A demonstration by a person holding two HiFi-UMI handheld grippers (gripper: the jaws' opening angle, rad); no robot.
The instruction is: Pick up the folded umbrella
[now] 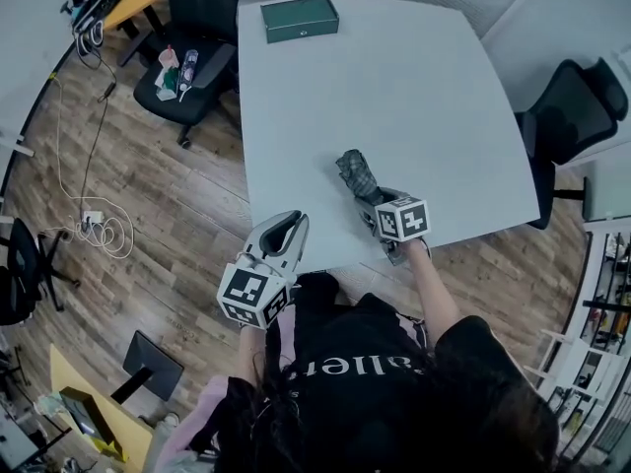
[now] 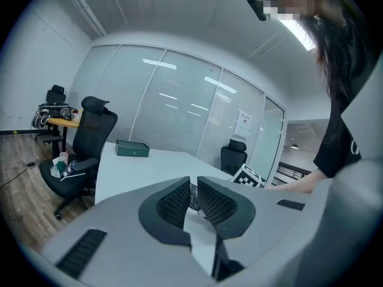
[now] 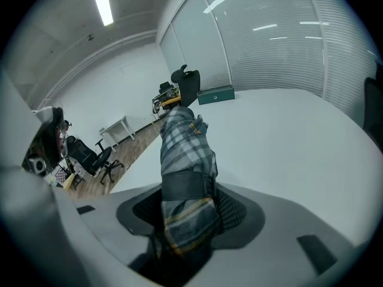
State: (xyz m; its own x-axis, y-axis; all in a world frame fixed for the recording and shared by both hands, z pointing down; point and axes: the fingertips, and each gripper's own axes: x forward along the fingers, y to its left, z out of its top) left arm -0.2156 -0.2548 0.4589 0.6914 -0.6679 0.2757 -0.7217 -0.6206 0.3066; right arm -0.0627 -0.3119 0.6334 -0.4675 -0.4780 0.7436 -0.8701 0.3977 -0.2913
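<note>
1. The umbrella (image 3: 184, 154) is being gripped at its strap by the fingers of the right gripper (image 3: 190, 207).
2. Its long axis is being held along those fingers, pointing ahead over the table (image 1: 414, 97).
3. The left gripper (image 2: 192, 197), fingers closed and empty, is being kept apart.

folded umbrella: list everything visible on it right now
The folded umbrella is a compact rolled bundle of grey plaid fabric with thin yellow lines, cinched by a dark strap. The right gripper is shut on it near the strap, both pads pressing the fabric; its free end sticks forward and upward. It is over the near part of the white table, apparently lifted clear.
</note>
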